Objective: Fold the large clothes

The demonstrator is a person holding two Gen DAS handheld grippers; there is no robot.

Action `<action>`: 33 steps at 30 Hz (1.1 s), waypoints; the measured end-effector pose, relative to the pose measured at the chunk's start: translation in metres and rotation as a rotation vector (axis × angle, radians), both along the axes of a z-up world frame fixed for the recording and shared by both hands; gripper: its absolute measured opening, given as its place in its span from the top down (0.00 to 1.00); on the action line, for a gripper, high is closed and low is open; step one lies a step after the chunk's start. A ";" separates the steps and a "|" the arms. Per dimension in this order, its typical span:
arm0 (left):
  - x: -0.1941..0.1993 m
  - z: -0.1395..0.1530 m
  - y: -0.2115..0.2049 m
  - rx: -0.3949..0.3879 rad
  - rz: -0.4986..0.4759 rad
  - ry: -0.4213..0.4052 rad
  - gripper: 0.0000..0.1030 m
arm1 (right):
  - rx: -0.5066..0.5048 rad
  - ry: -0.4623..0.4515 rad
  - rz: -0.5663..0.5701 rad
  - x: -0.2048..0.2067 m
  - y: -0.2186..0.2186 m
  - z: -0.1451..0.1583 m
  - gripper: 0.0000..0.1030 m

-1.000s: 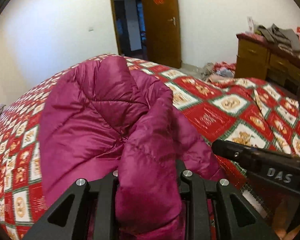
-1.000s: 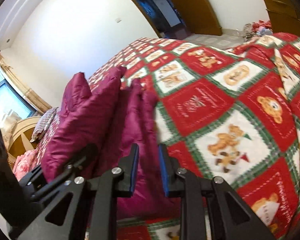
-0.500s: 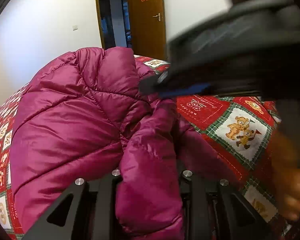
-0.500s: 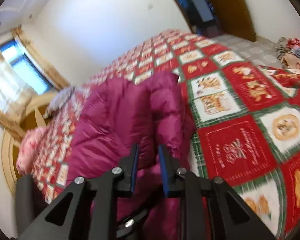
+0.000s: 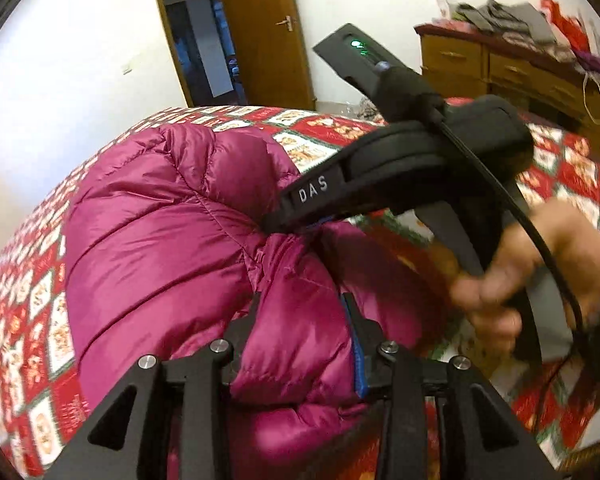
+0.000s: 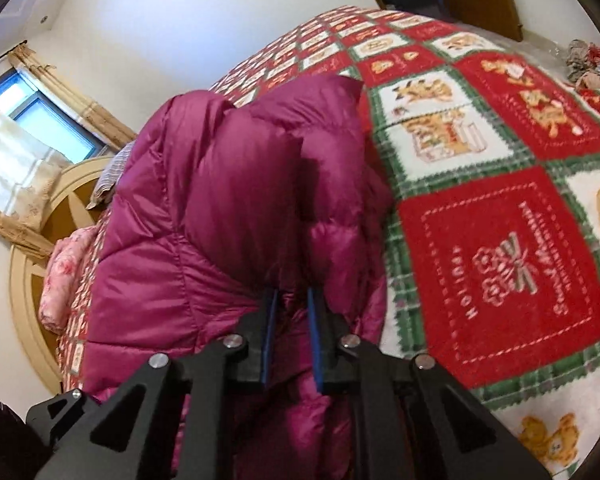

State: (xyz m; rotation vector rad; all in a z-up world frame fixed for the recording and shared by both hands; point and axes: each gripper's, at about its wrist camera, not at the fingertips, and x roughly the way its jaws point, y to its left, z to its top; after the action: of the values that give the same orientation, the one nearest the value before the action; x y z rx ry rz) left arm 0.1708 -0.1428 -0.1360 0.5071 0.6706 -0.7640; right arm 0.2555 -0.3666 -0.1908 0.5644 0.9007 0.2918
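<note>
A magenta puffer jacket (image 5: 160, 240) lies bunched on a bed with a red, white and green patterned blanket (image 5: 28, 320). My left gripper (image 5: 300, 308) is shut on a thick fold of the jacket. My right gripper (image 5: 272, 224) reaches in from the right with its tips pressed into the jacket just beyond the left gripper. In the right wrist view the jacket (image 6: 220, 208) fills the centre and the right gripper (image 6: 292, 300) has its narrow-set fingers pushed against the fabric; whether it grips is unclear.
A wooden dresser (image 5: 500, 68) piled with clothes stands at the right. An open brown door (image 5: 260, 32) is behind the bed. A round headboard (image 6: 32, 264), pink bedding (image 6: 60, 276) and a curtained window (image 6: 40, 120) are at the left. Blanket (image 6: 500, 240) lies bare on the right.
My right gripper has swung in from the right over the jacket and its tips now press into the fabric. The left gripper keeps its hold on the fold.
</note>
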 end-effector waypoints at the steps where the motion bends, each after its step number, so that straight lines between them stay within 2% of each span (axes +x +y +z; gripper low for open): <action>1: -0.003 0.000 0.001 0.003 -0.004 -0.003 0.65 | -0.004 -0.002 0.003 -0.001 0.001 0.000 0.86; 5: -0.017 0.000 -0.002 0.036 -0.014 -0.061 0.65 | -0.006 -0.003 0.001 0.000 0.004 0.004 0.86; 9: -0.033 0.003 -0.009 0.041 -0.055 -0.109 0.65 | 0.058 0.009 0.010 0.006 -0.003 -0.001 0.87; 10: -0.038 0.007 -0.007 0.025 -0.066 -0.131 0.64 | 0.065 0.013 0.008 0.008 -0.005 -0.003 0.87; 14: -0.061 0.024 0.020 -0.031 -0.125 -0.216 0.49 | 0.067 0.013 0.003 0.009 -0.006 -0.004 0.88; 16: -0.056 0.032 0.036 -0.077 -0.112 -0.175 0.48 | 0.051 0.003 0.006 0.008 -0.004 -0.002 0.88; 17: -0.045 0.038 0.049 -0.119 -0.073 -0.129 0.48 | 0.041 -0.008 0.006 0.007 -0.002 -0.001 0.88; 19: -0.028 0.047 0.069 -0.176 0.007 -0.088 0.47 | 0.038 -0.024 -0.015 0.003 -0.001 0.005 0.86; 20: -0.010 0.052 0.081 -0.200 0.080 -0.072 0.45 | 0.037 -0.031 -0.027 0.000 -0.002 0.008 0.81; 21: 0.007 0.052 0.091 -0.213 0.143 -0.059 0.44 | 0.027 -0.049 -0.046 -0.007 -0.003 0.016 0.77; 23: 0.053 0.055 0.116 -0.245 0.288 -0.003 0.39 | -0.018 -0.093 -0.063 -0.022 -0.001 0.032 0.77; 26: 0.111 0.045 0.143 -0.254 0.416 0.066 0.39 | -0.077 -0.167 -0.035 -0.052 0.011 0.062 0.75; 28: 0.139 0.034 0.144 -0.253 0.461 0.104 0.39 | -0.100 -0.208 -0.013 -0.072 0.023 0.078 0.46; 29: 0.148 0.030 0.140 -0.258 0.469 0.125 0.39 | -0.115 -0.238 0.001 -0.084 0.032 0.087 0.23; 30: 0.154 0.025 0.135 -0.260 0.470 0.137 0.39 | -0.126 -0.268 0.011 -0.092 0.039 0.093 0.18; 31: 0.159 0.023 0.126 -0.256 0.471 0.141 0.39 | -0.138 -0.296 0.020 -0.099 0.045 0.098 0.18; 33: 0.162 0.010 0.109 -0.209 0.486 0.136 0.39 | -0.161 -0.315 0.055 -0.104 0.060 0.100 0.23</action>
State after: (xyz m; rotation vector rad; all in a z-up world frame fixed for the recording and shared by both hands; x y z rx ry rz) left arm 0.3324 -0.0337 -0.1258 0.0900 0.7915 -0.4032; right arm 0.1511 -0.3062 -0.0911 0.3330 0.6288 0.3438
